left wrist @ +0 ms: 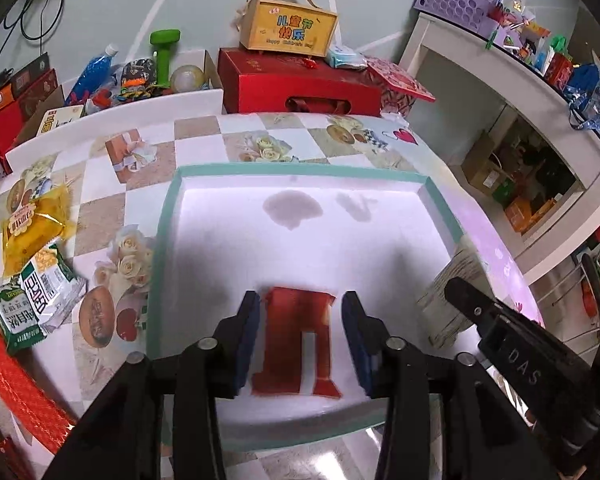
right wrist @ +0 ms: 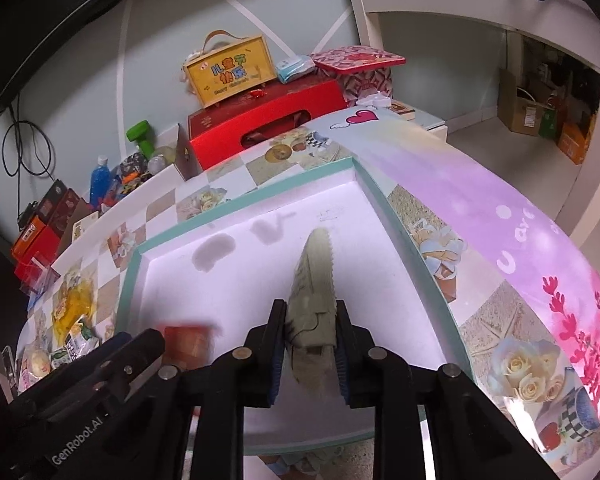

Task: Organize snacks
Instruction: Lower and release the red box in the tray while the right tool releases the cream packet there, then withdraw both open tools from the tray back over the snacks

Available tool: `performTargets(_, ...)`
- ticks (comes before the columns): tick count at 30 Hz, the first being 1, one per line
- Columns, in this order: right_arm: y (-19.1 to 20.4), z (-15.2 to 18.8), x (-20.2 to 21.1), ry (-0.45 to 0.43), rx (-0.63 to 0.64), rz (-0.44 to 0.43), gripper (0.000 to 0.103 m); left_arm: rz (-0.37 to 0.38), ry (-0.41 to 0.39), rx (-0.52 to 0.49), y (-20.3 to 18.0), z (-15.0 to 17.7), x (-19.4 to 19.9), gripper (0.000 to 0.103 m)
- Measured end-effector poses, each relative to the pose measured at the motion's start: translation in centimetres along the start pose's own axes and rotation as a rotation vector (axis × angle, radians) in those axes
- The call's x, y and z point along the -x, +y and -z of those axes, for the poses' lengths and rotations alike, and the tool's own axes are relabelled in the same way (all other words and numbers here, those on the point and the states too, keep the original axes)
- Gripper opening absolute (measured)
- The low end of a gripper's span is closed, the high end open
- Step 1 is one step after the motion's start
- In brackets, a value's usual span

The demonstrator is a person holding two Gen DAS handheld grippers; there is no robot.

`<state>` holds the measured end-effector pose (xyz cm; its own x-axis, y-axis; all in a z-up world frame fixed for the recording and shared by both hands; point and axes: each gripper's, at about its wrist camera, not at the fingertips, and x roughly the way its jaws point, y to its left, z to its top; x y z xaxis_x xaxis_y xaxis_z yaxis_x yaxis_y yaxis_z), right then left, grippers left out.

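Jaws, left gripper (left wrist: 300,336): parted, pads clear of the red packet (left wrist: 296,344) between them.
Jaws, right gripper (right wrist: 309,346): pads pressed on a pale packet (right wrist: 316,292), held edge-up.
Red packet: flat on the floor of the tray (left wrist: 168,240), near its front edge.
Pale packet: over the tray's right half; contact with the floor unclear.
Tray: teal-rimmed, white inside, on the patterned table (left wrist: 196,140).
Remaining snacks: yellow packet (left wrist: 32,228) and green-white packet (left wrist: 36,300), left of the tray.

Bright indoor light, heavy fisheye distortion
White tray (left wrist: 380,216) floor glares; red packet (left wrist: 296,344) blurred; corners dark
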<state>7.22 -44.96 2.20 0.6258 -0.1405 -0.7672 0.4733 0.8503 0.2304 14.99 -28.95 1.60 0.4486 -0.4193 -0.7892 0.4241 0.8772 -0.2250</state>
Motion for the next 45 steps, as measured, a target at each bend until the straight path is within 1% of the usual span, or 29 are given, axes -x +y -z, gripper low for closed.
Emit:
performTargets(1,0.0,0.0,0.0,0.002,-0.002,-0.003,0.028,-0.006,-0.003,0.001,0.1,-0.1,0.1,0.060)
performTargets(2,0.0,0.0,0.0,0.003,-0.001,-0.002,0.030,-0.014,-0.011,0.006,0.2,-0.1,0.3,0.062)
performTargets(3,0.0,0.0,0.1,0.002,0.004,0.005,0.034,-0.017,-0.014,0.011,0.3,-0.2,0.3,0.065)
performTargets(5,0.1,-0.1,0.2,-0.005,0.009,0.021,0.041,-0.020,-0.012,0.032,0.8,-0.1,0.6,0.066)
performTargets(6,0.0,-0.1,0.3,-0.008,0.008,0.028,0.050,-0.024,-0.009,0.041,1.1,0.0,0.6,0.068)
performTargets(7,-0.1,-0.1,0.3,-0.008,0.005,0.032,0.057,-0.030,-0.008,0.054,1.4,0.1,0.7,0.072)
performTargets(8,-0.2,-0.1,0.3,-0.005,0.002,0.040,0.069,-0.039,-0.007,0.064,1.8,0.2,0.8,0.074)
performTargets(10,-0.3,-0.1,0.2,0.002,0.004,0.054,0.073,-0.062,-0.007,0.077,2.3,0.5,0.9,0.082)
performTargets(11,-0.4,-0.1,0.1,0.005,0.007,0.069,0.075,-0.079,-0.012,0.084,2.7,0.6,1.0,0.083)
performTargets(13,-0.4,0.0,-0.1,0.010,0.013,0.086,0.084,-0.111,-0.026,0.093,3.3,0.8,1.2,0.089)
performTargets(15,-0.6,0.0,-0.3,0.019,0.008,0.086,0.089,-0.150,-0.039,0.100,3.8,1.0,1.3,0.094)
performTargets(17,-0.5,0.1,-0.5,0.028,0.009,0.082,0.091,-0.181,-0.050,0.103,4.3,1.1,1.2,0.095)
performTargets(18,-0.5,0.2,-0.7,0.036,0.016,0.084,0.094,-0.191,-0.049,0.105,4.5,1.2,1.0,0.095)
performTargets(19,-0.3,0.3,-1.0,0.042,0.024,0.087,0.101,-0.201,-0.048,0.107,4.7,1.2,0.9,0.096)
performTargets(20,-0.1,0.4,-1.2,0.049,0.035,0.089,0.103,-0.211,-0.046,0.110,4.9,1.3,0.8,0.097)
performTargets(23,0.4,0.7,-1.7,0.062,0.068,0.091,0.103,-0.232,-0.051,0.114,5.3,1.6,0.5,0.103)
performTargets(27,0.9,0.9,-1.8,0.060,0.088,0.088,0.103,-0.247,-0.072,0.114,5.5,1.8,0.5,0.103)
performTargets(37,2.1,0.6,-0.3,-0.037,0.095,0.053,0.103,-0.245,-0.154,0.114,5.7,2.5,1.8,0.103)
performTargets(41,2.5,0.5,0.1,-0.045,0.088,0.030,0.103,-0.173,-0.154,0.145,6.3,2.7,2.8,0.103)
performTargets(43,2.7,0.5,0.1,-0.037,0.083,-0.002,0.103,-0.167,-0.135,0.154,6.6,2.7,3.0,0.103)
performTargets(45,3.1,0.6,0.1,-0.033,0.076,-0.043,0.103,-0.163,-0.140,0.166,6.9,3.0,3.5,0.103)
